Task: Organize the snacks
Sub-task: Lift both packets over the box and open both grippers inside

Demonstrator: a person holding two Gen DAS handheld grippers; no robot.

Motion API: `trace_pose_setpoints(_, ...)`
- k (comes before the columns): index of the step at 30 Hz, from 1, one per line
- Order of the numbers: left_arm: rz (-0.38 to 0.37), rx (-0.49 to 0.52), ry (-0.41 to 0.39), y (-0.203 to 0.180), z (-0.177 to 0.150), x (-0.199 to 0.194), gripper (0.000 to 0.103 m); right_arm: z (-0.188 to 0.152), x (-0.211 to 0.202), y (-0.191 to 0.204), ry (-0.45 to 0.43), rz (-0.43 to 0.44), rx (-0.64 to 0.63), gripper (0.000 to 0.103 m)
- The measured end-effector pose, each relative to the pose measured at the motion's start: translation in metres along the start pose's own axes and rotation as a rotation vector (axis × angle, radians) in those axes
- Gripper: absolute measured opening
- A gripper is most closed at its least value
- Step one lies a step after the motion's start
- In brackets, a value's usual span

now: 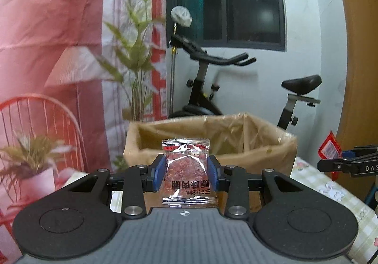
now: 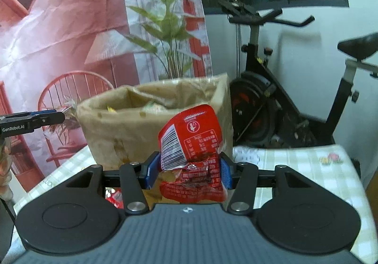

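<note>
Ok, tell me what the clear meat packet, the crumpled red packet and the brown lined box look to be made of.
Clear snack packet with a dark meat slice: thin glossy plastic film, see-through, with glare. Crumpled red snack packet: shiny printed film, probably plastic or foil laminate; creases catch light. Brown open-topped box: likely cardboard, with a wrinkled translucent plastic liner folded over its rim.

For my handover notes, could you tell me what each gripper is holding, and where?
Left gripper: clear meat-snack packet, pinched across its middle. Right gripper: red snack packet, pinched across its crumpled middle.
</note>
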State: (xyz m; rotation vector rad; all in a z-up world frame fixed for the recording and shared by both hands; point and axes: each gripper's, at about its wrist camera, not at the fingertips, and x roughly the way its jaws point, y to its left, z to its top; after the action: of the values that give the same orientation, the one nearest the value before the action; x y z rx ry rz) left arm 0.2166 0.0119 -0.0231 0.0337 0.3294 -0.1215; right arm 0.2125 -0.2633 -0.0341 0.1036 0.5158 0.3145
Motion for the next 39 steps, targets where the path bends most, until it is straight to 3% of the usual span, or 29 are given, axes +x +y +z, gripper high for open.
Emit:
trace_pose_setpoints(10, -0.018, 0.022, -0.043, -0.008, 0.034, 0.019, 0.040, 0.051, 0.010, 0.011, -0.035, 0.025, -0.076, 0.053)
trace_pose_setpoints(17, -0.014, 0.033, -0.046, -0.006, 0.052, 0.053, 0.040, 0.081, 0.048, 0.018, -0.038, 0.040, -0.126, 0.053)
trace_pose_setpoints(26, -0.003, -0.024, 0.064, 0.003, 0.046, 0.118, 0.041, 0.087, 0.122, 0.018, 0.034, 0.034, -0.142, 0.054)
trace_pose_setpoints(28, 0.006, -0.030, 0.095, 0.006, 0.041, 0.126, 0.045, 0.083, 0.133, 0.016, 0.045, 0.020, -0.125, 0.058)
trace_pose_setpoints(29, 0.007, -0.028, 0.110, 0.007, 0.039, 0.129, 0.050, 0.081, 0.136, 0.014, 0.047, 0.016, -0.110, 0.067)
trace_pose_setpoints(33, 0.023, -0.032, 0.124, 0.015, 0.031, 0.122, 0.076, 0.072, 0.134, 0.011, 0.050, 0.013, -0.086, 0.077)
trace_pose_setpoints(39, 0.043, -0.048, 0.121, 0.019, 0.031, 0.093, 0.077, 0.069, 0.106, 0.014, 0.028, 0.018, -0.085, 0.084)
